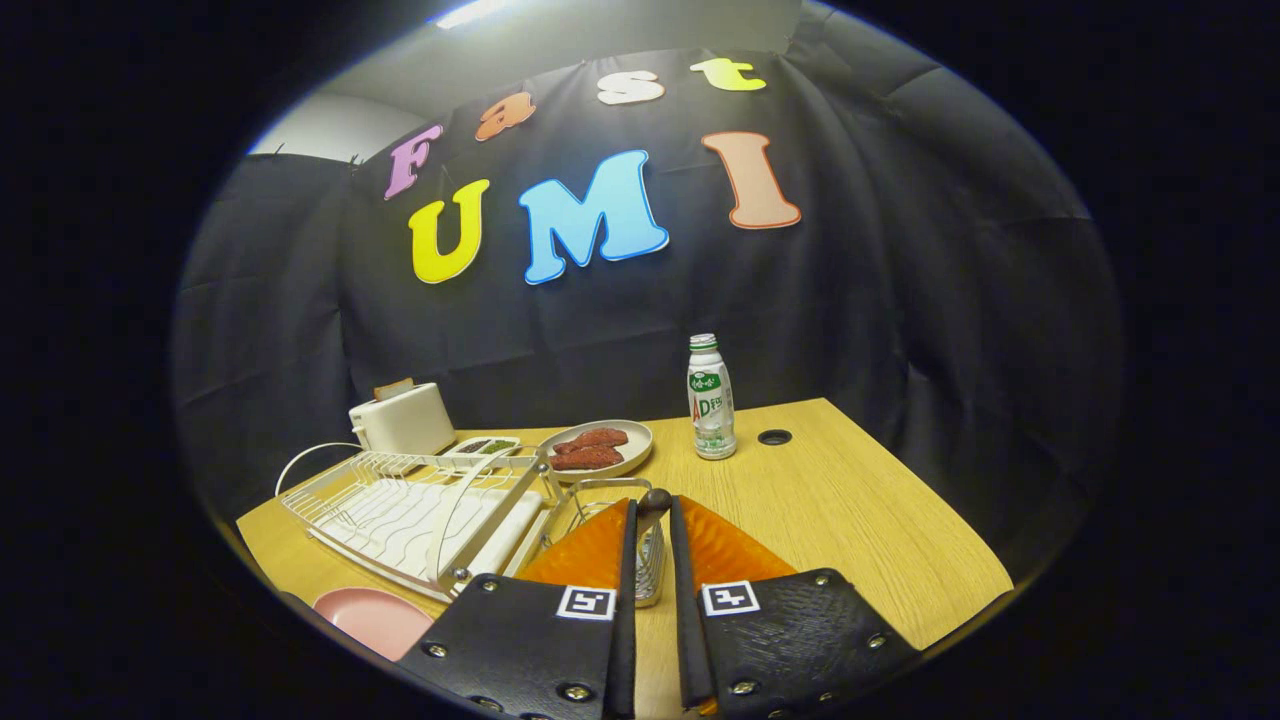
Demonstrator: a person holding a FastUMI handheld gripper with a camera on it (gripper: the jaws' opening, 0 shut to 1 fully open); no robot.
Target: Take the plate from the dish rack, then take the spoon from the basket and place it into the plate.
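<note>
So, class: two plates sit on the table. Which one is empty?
The pink plate in front of the dish rack; the beige plate behind it holds food.

I saw the dish rack left of my gripper, with the plate on the table in front of it. The toaster stood behind the rack. The basket sat just ahead of my fingers, the bottle beyond.

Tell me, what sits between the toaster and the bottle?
In the gripper view, a plate of reddish food sits on the table between the toaster and the bottle.
</note>
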